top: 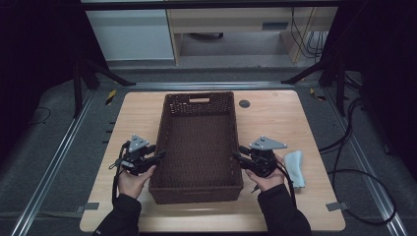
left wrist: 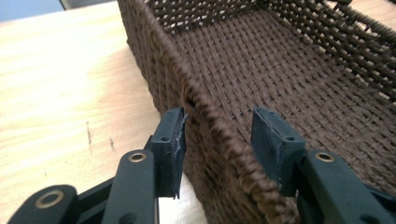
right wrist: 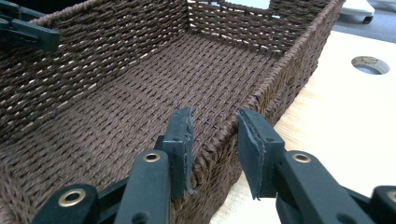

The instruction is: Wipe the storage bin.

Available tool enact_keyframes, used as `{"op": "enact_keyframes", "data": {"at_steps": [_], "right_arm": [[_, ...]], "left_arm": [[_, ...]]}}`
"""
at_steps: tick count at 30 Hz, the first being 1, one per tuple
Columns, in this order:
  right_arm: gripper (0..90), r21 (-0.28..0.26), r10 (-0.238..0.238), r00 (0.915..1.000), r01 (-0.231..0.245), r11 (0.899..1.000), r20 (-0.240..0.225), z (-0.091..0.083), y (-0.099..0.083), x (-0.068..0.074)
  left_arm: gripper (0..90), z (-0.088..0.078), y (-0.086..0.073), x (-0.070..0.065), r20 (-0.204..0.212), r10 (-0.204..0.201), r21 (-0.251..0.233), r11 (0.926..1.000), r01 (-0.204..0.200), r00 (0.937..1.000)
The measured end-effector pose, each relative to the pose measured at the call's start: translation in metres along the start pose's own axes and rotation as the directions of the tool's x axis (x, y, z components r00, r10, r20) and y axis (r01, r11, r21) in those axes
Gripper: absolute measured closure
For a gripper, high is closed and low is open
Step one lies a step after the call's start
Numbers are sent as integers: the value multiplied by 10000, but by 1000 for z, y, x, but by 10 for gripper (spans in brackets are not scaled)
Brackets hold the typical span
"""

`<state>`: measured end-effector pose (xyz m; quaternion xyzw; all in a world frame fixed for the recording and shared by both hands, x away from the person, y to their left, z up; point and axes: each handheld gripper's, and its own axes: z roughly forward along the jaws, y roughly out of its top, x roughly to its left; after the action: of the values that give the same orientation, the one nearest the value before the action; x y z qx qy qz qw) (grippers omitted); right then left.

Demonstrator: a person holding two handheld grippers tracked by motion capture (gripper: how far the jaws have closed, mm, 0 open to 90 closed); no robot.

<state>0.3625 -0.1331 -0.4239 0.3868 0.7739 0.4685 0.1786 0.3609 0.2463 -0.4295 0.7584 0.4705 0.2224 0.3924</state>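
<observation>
Basket [top: 198, 147] sits mid-table. Left gripper [top: 158, 155] at nine o'clock straddles its left wall, jaws part open, pads clear. Right gripper [top: 237, 152] at three o'clock straddles the right wall likewise, gripping nothing.

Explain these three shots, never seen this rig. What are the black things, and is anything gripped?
No robot here: a person holds hand-held tongs in each hand, the left tongs and the right tongs. The high view looks down on the wooden table; the other two views come from cameras riding on each pair of tongs, looking along their black jaws. On the table stand an empty brown wicker basket and a pale blue cloth at its right. Each pair of tongs straddles a long side wall of the basket, left and right, but gaps show beside the pads, so nothing is clamped yet.
</observation>
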Motion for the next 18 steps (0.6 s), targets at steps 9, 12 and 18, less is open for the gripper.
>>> {"op": "enact_keyframes", "data": {"at_steps": [9,12,18], "right_arm": [[571,-91,58,9998,-56,9999,192,7,0,-3],[596,-5,4,9999,-4,10000,161,7,-1,-1],[603,153,79,9999,-81,9999,115,3,-2,3]], "left_arm": [[651,0,0,-2,111,63,-4,10000,-63,9999],[674,-1,1,-6,-6,173,108,9998,-173,9998],[684,-6,-2,-10,7,72,180,9998,-72,10000]]}}
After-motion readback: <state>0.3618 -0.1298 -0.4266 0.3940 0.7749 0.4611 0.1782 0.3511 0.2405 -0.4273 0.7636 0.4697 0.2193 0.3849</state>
